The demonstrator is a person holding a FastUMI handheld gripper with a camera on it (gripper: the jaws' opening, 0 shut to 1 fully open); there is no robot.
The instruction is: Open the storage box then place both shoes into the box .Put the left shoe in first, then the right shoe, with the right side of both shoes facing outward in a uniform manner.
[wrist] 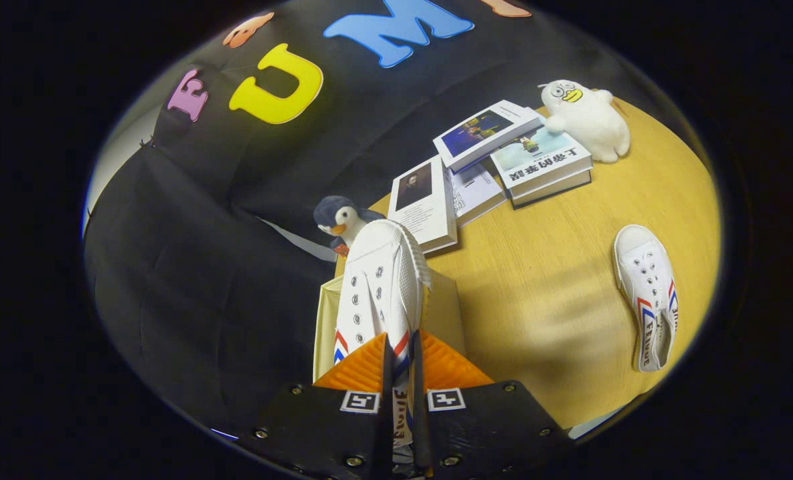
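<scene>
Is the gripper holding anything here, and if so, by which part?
Yes. The gripper is shut on a white shoe, both fingers pinching the side wall near its heel end, toe pointing away, above the open storage box.

The gripper point(400, 347) holds one shoe point(379, 287) between its two fingers, which press on its side wall, toe pointing away. Under and just ahead of the fingers stands the storage box point(444, 313), at the near left edge of the table point(543, 300), and the held shoe hangs over the box's opening. Just beyond the shoe's toe sits a toy penguin point(340, 219). Right of the penguin, farther back, lie several books point(489, 160), some overlapping. A plush duck point(586, 119) sits at the far right, touching the books. The second shoe point(648, 303) lies on the table well to the right of the box, apart from everything else.
</scene>
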